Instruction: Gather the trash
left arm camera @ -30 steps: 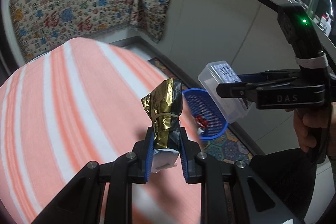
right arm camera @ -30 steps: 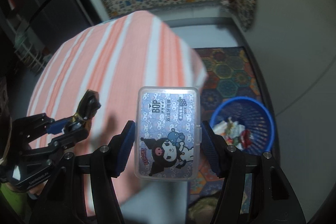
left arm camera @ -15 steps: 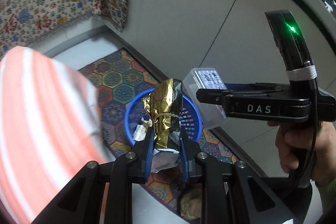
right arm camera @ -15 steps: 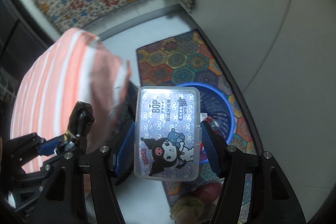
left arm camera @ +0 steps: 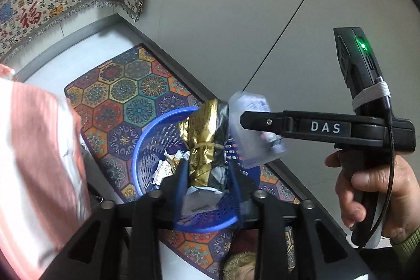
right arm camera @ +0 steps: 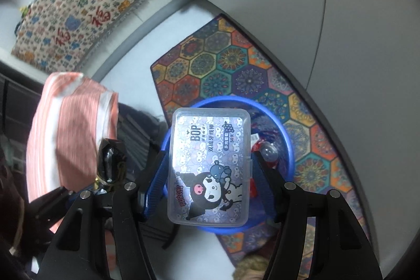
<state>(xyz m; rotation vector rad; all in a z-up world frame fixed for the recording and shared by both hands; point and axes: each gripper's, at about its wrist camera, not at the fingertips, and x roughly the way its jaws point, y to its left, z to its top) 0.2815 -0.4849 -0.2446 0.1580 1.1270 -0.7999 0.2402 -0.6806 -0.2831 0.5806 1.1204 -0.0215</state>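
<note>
L wrist view: left gripper [left arm camera: 207, 181] over the blue basket [left arm camera: 141, 148], jaws opening w/ the gold-and-black foil wrapper [left arm camera: 206, 146] between them; blue pads stand a little off its sides, so the grip looks loose. Wrapper upright, long axis running away from the camera, crumpled top pointing far, white paper end nearest the camera. Crumpled foil scraps [left arm camera: 168, 164] lie in the basket's bottom. Basket sits on the hexagon-pattern mat [left arm camera: 126, 93]. Striped orange-white cloth [left arm camera: 34, 162] at left edge. Right gripper [left arm camera: 252, 122] comes in from the right, "DAS" on its side, green light on its body, a hand [left arm camera: 372, 190] on the grip; clear box blurred between its fingers.

R wrist view: right gripper [right arm camera: 208, 169] jaws opening, clear plastic box [right arm camera: 208, 169] between the pads, which look close on its long sides; can't tell if they press. Box long axis runs near-to-far, lid facing camera. Label reads "BOP", "50", "KUROMI", plus Chinese text, cartoon figure. Box is above the basket [right arm camera: 291, 146]. Patterned cloth [right arm camera: 86, 4] w/ red "福" characters hangs far left.
</note>
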